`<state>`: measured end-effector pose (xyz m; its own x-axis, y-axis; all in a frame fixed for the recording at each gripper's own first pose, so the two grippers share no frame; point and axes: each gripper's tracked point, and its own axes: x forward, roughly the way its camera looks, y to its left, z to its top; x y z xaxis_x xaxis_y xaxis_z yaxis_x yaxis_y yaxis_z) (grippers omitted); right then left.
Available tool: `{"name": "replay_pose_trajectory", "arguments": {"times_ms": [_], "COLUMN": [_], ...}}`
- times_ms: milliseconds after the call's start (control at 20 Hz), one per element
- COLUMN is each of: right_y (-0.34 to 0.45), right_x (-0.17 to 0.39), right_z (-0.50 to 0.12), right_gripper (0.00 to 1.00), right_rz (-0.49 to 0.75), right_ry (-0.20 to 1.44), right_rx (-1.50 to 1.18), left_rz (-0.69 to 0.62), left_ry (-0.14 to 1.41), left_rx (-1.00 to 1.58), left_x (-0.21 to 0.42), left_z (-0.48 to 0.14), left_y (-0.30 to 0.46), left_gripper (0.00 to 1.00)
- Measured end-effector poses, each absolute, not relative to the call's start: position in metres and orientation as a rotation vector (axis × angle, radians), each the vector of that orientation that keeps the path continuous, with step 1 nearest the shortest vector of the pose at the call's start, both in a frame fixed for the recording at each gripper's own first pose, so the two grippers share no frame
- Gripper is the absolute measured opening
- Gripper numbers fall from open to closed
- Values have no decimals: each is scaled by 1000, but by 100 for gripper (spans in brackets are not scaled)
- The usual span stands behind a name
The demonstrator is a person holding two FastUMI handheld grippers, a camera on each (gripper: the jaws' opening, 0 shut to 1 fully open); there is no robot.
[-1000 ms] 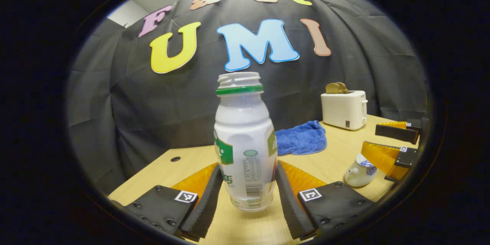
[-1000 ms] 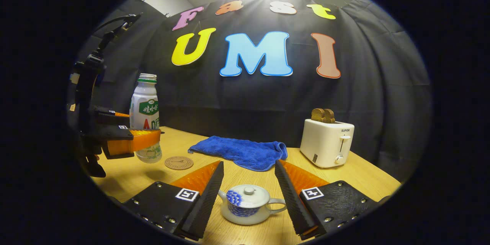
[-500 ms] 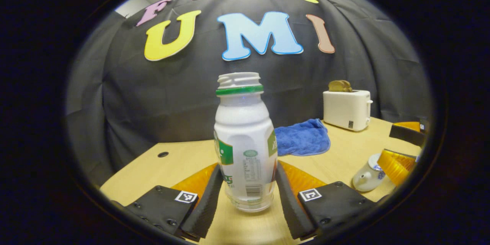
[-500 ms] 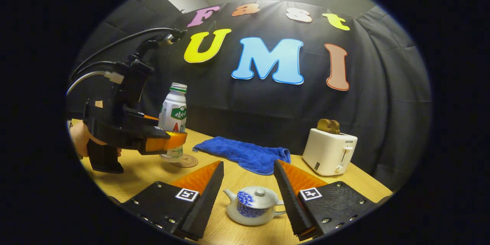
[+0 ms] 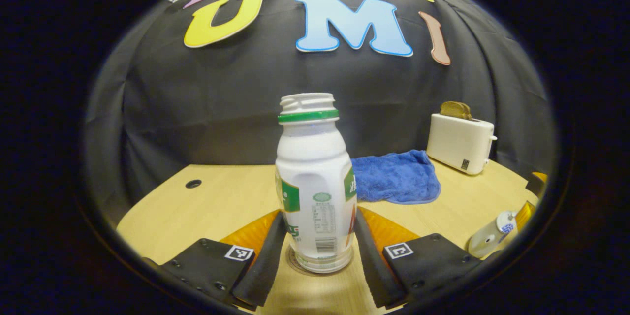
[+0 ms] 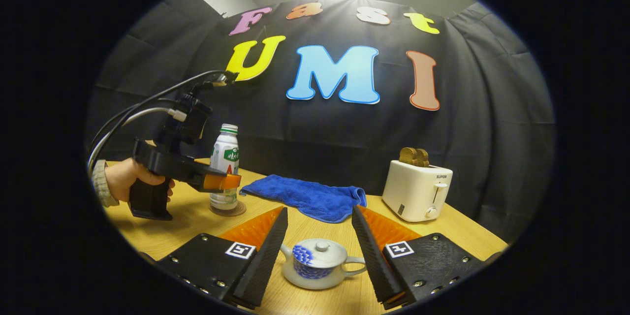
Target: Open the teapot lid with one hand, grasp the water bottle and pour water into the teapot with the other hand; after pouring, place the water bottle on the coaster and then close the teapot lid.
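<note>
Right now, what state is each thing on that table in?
water bottle: uncapped, upright on the coaster, gripped
coaster: flat under the bottle
teapot: upright, lid on
towel: crumpled, lying flat
toaster: bread sticking up
left gripper: jaws shut on the bottle
right gripper: jaws open around the teapot

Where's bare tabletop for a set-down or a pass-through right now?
Free: the wooden table left of the water bottle, around the cable hole; also the strip between blue towel and teapot. Crowded: the coaster under the bottle, with the left hand-held gripper closed on it; towel and toaster fill the far right.
</note>
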<state>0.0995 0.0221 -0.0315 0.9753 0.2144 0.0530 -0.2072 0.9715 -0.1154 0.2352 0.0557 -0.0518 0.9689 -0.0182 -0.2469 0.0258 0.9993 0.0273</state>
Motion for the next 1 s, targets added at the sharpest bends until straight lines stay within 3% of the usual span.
{"name": "replay_pose_trajectory", "arguments": {"times_ms": [50, 100, 300, 350, 400, 550, 600, 650, 700, 800, 950, 1000], "right_y": [20, 18, 13, 12, 11, 12, 13, 14, 14, 14, 13, 13], "right_x": [100, 101, 102, 102, 102, 103, 103, 103, 103, 103, 103, 103], "right_z": [-32, -32, -30, -29, -29, -32, -33, -34, -34, -33, -33, -33], "right_gripper": [81, 81, 81, 81, 81, 81, 81, 81, 81, 81, 81, 81], "right_rz": [207, 203, 187, 185, 182, 186, 190, 191, 192, 192, 192, 191], "right_ry": [-63, -63, -64, -66, -65, -55, -52, -51, -52, -53, -53, -54], "right_rx": [-102, -97, -79, -76, -75, -72, -72, -75, -80, -86, -84, -82], "left_rz": [-20, -21, -30, -30, -30, -36, -46, -49, -44, -36, -41, -39], "left_ry": [251, 239, 231, 224, 225, 225, 237, 253, 262, 262, 260, 261], "left_rx": [28, 23, 39, 39, 38, 48, 50, 54, 59, 57, 42, 49], "left_x": [235, 237, 235, 234, 234, 233, 234, 232, 231, 230, 227, 226], "left_z": [-55, -52, -53, -54, -53, -53, -56, -59, -62, -62, -62, -61], "left_y": [55, 56, 56, 57, 57, 57, 54, 53, 53, 55, 53, 54], "left_gripper": [76, 82, 78, 89, 79, 89, 85, 93, 88, 99, 99, 93]}}
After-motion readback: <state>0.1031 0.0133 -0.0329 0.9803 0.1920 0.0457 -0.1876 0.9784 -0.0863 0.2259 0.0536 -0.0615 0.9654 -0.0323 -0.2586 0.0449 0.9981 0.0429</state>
